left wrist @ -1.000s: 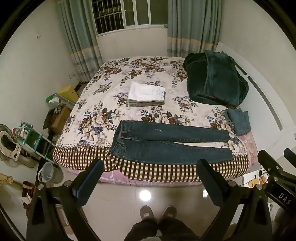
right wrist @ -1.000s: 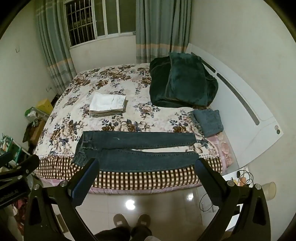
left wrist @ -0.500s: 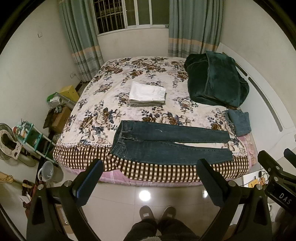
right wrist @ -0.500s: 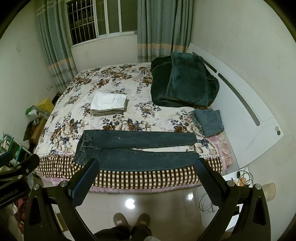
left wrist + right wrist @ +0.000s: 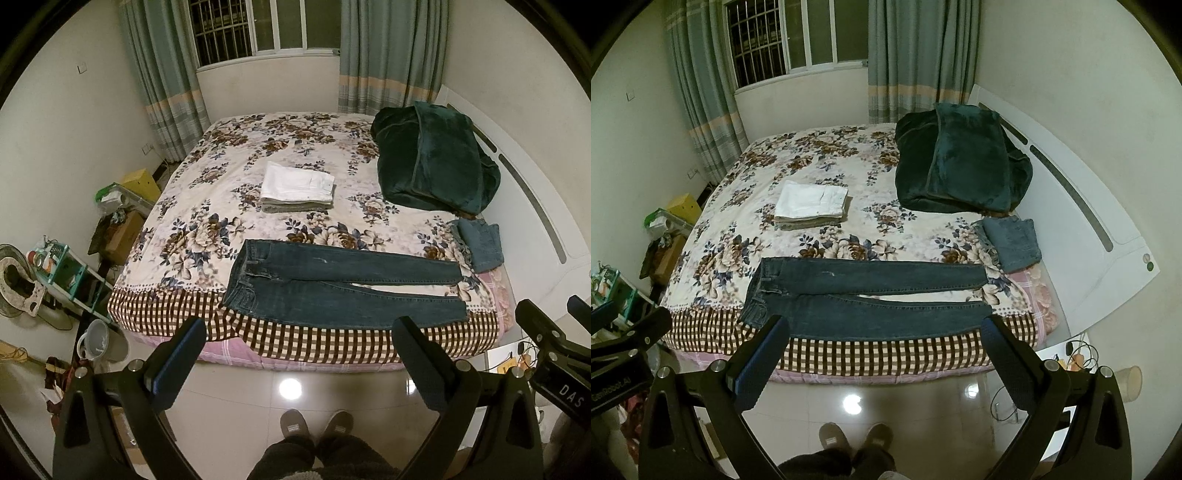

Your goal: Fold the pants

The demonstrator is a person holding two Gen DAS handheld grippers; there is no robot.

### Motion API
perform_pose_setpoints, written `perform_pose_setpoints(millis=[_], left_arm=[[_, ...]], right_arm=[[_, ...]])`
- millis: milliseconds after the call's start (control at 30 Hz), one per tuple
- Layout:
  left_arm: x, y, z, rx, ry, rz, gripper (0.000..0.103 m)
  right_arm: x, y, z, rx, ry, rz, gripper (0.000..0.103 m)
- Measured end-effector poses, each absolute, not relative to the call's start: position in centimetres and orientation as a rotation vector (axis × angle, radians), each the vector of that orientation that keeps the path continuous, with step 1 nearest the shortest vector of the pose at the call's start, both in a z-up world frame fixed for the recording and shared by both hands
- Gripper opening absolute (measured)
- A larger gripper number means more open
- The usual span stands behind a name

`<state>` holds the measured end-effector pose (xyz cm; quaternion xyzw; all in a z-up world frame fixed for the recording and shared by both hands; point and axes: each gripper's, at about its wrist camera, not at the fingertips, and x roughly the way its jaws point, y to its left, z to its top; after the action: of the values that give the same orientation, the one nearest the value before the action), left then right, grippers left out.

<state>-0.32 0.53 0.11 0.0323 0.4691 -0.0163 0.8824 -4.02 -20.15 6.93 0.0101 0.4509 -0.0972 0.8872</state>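
Dark blue jeans (image 5: 332, 284) lie flat along the near edge of the bed, waist to the left, legs to the right; they also show in the right wrist view (image 5: 864, 295). My left gripper (image 5: 299, 365) is open and empty, held over the floor short of the bed. My right gripper (image 5: 882, 362) is open and empty, also over the floor in front of the bed, its fingertips overlapping the jeans' near edge in view.
A floral bedspread (image 5: 221, 206) covers the bed. A folded white stack (image 5: 297, 186), a dark green blanket (image 5: 432, 158) and folded blue jeans (image 5: 480, 243) lie on it. A white headboard (image 5: 1082, 229) is right. Clutter and a shelf (image 5: 62, 273) stand left. My slippers (image 5: 314, 424) are on the floor.
Both grippers have drifted slightly closer to the bed; the view has shifted a little. Nothing on the bed has moved.
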Motion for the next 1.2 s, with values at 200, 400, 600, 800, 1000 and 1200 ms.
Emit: perform_pose_setpoints(millis=[200, 400, 600, 800, 1000, 1200], left_arm=[[-0.3, 0.5, 0.0, 0.065, 0.979, -0.036, 0.103], [-0.1, 0.7, 0.2, 0.065, 0.979, -0.034, 0.103], [-0.1, 1.9, 0.2, 0.058, 0.977, -0.031, 0.103], [0.1, 1.7, 0.3, 0.061, 0.974, -0.028, 0.103], [0.1, 1.7, 0.3, 0.06, 0.975, -0.028, 0.103], [0.1, 1.8, 0.3, 0.059, 0.974, -0.027, 0.103]], right_arm=[[-4.0, -20.2, 6.9, 0.021, 0.938, -0.202, 0.103], [-3.9, -19.4, 6.9, 0.02, 0.939, -0.198, 0.103], [-3.9, -19.1, 7.0, 0.021, 0.939, -0.197, 0.103], [-3.7, -18.8, 7.1, 0.021, 0.939, -0.198, 0.103], [-3.7, -18.8, 7.1, 0.022, 0.94, -0.197, 0.103], [-3.7, -18.6, 7.2, 0.022, 0.94, -0.197, 0.103]])
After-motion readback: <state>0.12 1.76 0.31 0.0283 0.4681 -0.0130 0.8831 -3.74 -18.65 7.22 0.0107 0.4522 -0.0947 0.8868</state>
